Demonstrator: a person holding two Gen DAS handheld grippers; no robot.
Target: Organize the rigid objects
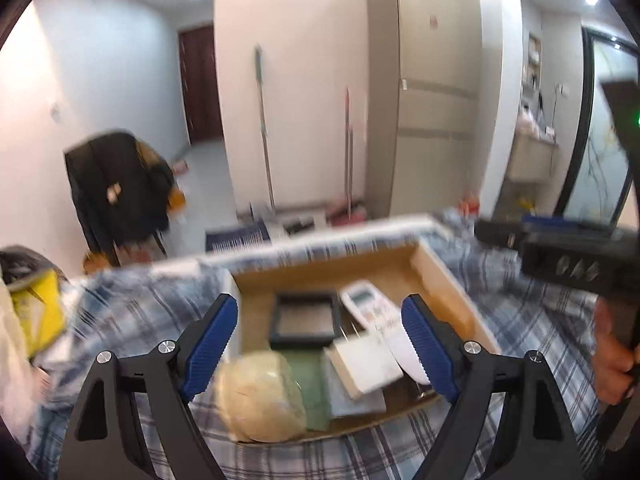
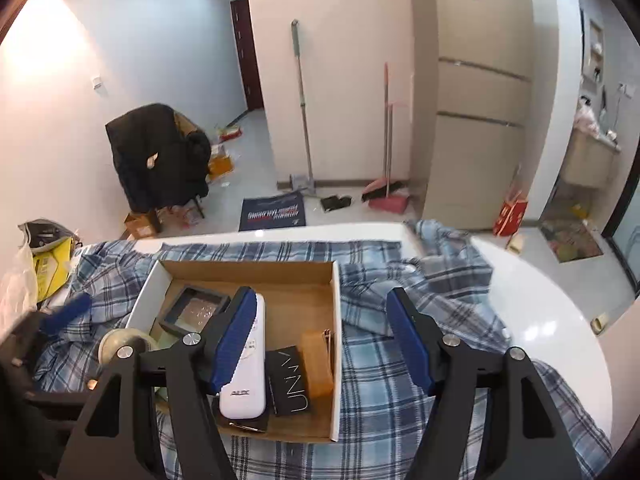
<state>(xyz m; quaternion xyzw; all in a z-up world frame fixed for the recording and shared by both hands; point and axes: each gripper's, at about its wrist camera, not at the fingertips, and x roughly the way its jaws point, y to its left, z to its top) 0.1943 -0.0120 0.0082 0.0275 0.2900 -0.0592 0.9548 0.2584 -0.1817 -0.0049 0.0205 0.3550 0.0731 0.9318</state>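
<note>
An open cardboard box (image 2: 256, 270) (image 1: 448, 280) sits on a blue plaid cloth. Inside lie a white remote control (image 2: 250, 364) (image 1: 370, 306), a black square frame (image 2: 192, 310) (image 1: 304, 320), a roll of clear tape (image 2: 120, 342) (image 1: 258, 394), a black card (image 2: 290, 380) and a tan block (image 2: 318, 364). My left gripper (image 1: 320, 344) is open and empty above the box's near end. My right gripper (image 2: 320, 340) is open and empty above the box's right wall. The right gripper also shows in the left wrist view (image 1: 560, 252).
The plaid cloth (image 2: 400, 380) covers a white round table (image 2: 540, 320). A yellow box and bag (image 2: 48, 264) sit at the table's left. Beyond the table are a chair with a black coat (image 2: 160, 156), a mop, a broom and dustpan (image 2: 386, 196), and a fridge (image 2: 480, 92).
</note>
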